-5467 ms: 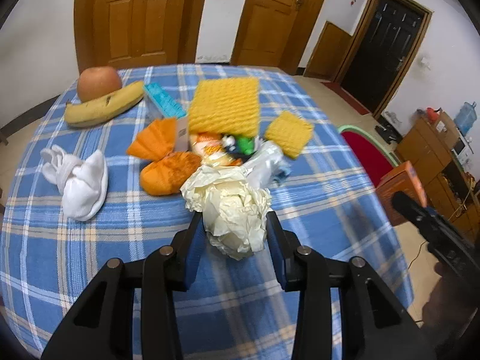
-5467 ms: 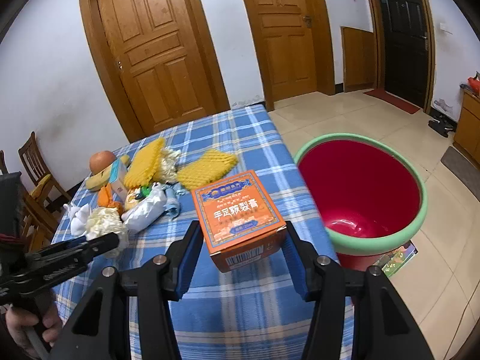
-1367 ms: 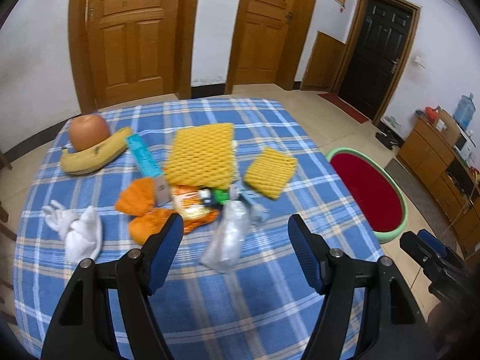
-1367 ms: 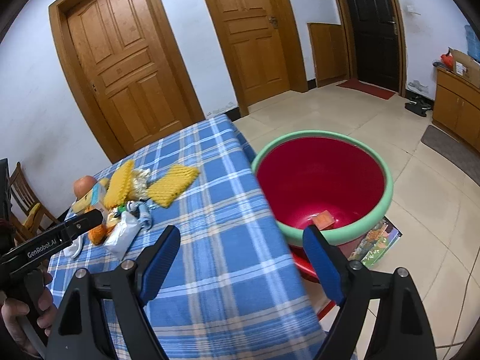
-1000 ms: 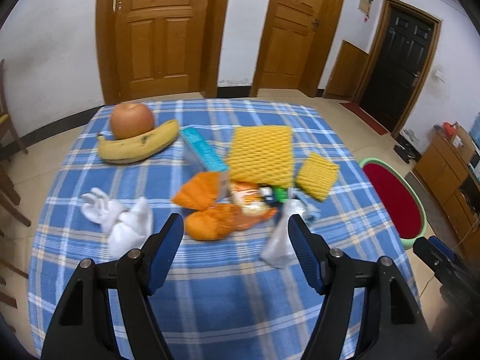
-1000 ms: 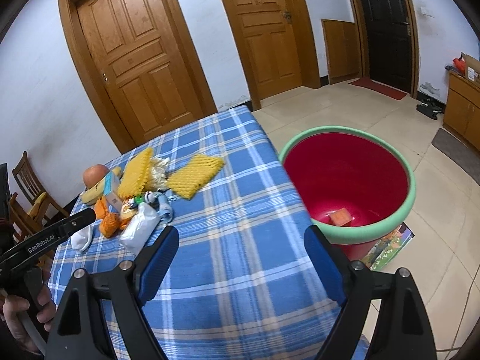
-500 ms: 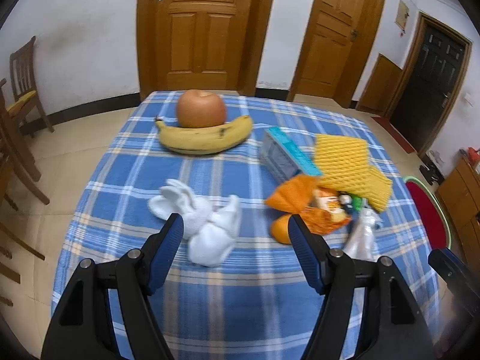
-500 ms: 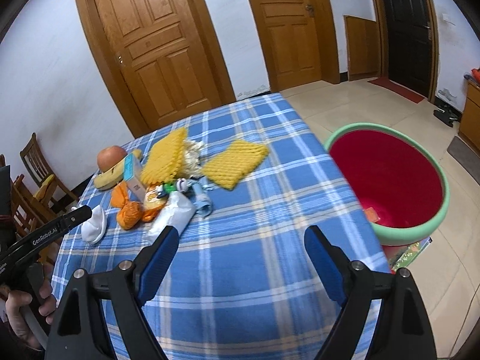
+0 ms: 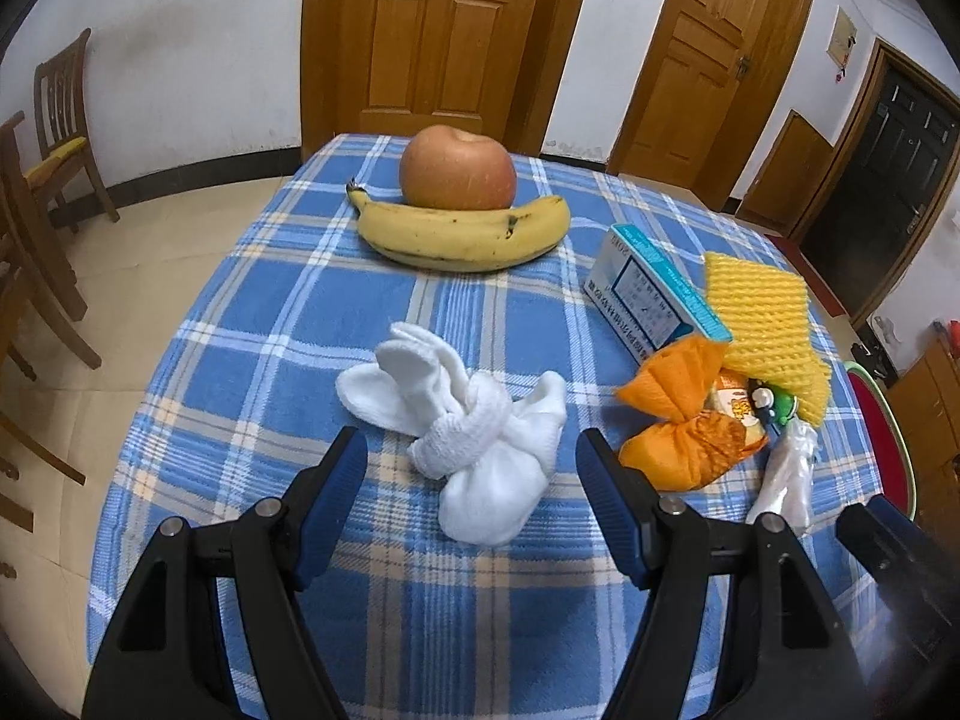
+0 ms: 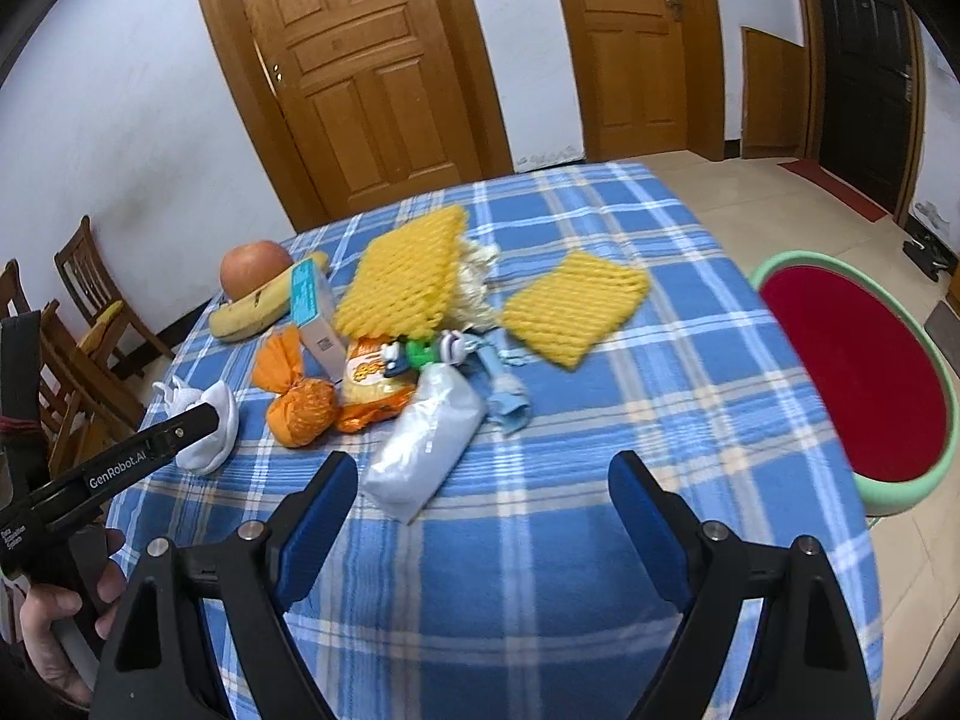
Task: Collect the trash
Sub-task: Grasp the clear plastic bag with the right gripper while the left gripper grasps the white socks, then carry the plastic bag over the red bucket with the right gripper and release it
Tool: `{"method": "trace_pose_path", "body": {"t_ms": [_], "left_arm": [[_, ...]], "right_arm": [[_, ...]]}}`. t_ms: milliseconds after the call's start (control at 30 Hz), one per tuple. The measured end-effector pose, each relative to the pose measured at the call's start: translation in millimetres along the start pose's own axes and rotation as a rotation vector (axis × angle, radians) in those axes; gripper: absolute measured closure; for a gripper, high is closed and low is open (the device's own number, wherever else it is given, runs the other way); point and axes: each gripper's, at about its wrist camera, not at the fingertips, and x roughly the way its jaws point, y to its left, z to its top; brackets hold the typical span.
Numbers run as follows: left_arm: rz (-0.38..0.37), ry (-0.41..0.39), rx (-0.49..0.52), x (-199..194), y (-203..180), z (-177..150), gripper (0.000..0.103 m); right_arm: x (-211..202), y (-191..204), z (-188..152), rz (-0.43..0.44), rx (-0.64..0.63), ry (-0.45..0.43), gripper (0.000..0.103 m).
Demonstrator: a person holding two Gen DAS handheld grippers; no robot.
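Observation:
My left gripper (image 9: pixel 474 468) is open, its fingers either side of a white cloth bundle (image 9: pixel 474 426) on the blue plaid table (image 9: pixel 300 312). My right gripper (image 10: pixel 483 492) is open and empty above the table, just short of a clear plastic bag (image 10: pixel 429 441). Trash lies in a pile: orange wrappers (image 10: pixel 297 399), a snack packet (image 10: pixel 372 375), a large yellow foam net (image 10: pixel 402 276), a small yellow foam net (image 10: pixel 573 306), a blue-white box (image 9: pixel 651 294). The red bin with a green rim (image 10: pixel 858 372) stands on the floor to the right.
An apple (image 9: pixel 457 168) and a banana (image 9: pixel 462 234) lie at the table's far side. Wooden chairs (image 9: pixel 36 192) stand to the left. Wooden doors line the back wall. The left gripper's body (image 10: pixel 108 468) shows in the right wrist view.
Both grippers let go of their trash earlier and stand open. The left gripper has swung left to the white cloth bundle. The right gripper has swung from the bin back toward the pile.

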Motion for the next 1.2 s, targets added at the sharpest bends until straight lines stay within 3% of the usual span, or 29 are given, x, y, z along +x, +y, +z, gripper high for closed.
{"method": "trace_pose_path", "body": {"t_ms": [267, 433, 700, 767, 867, 967, 1200], "left_arm": [[-0.008, 0.019, -0.007, 12.0, 3.7, 1.8, 0.031], [-0.01, 0.032, -0.007, 17.8, 5.1, 1.0, 0.031], [-0.002, 0.027, -0.004, 21.9, 2.8, 1.9, 0.032], [-0.015, 0.022, -0.004, 21.6, 3.6, 2.3, 0.046], [-0.034, 0.022, -0.008, 20.7, 4.4, 2.4, 0.061], [-0.048, 0.015, -0.008, 16.1, 5.1, 1.5, 0.068], [-0.068, -0.021, 0.01, -4.6, -2.3, -0.6, 0.069]], "right_arm": [[23.5, 14.9, 4.2, 0.0, -0.029, 0.033, 0.017], [36.1, 17.6, 2.4, 0.007, -0.044, 0.064, 0.034], [40.8, 19.0, -1.5, 0.029, -0.049, 0.088, 0.046], [41.1, 20.4, -2.2, 0.04, -0.052, 0.089, 0.054], [40.5, 22.7, -2.6, 0.044, -0.057, 0.089, 0.056], [37.4, 21.8, -3.7, 0.058, -0.05, 0.082, 0.059], [19.7, 15.8, -8.0, 0.061, -0.043, 0.049, 0.062]]}}
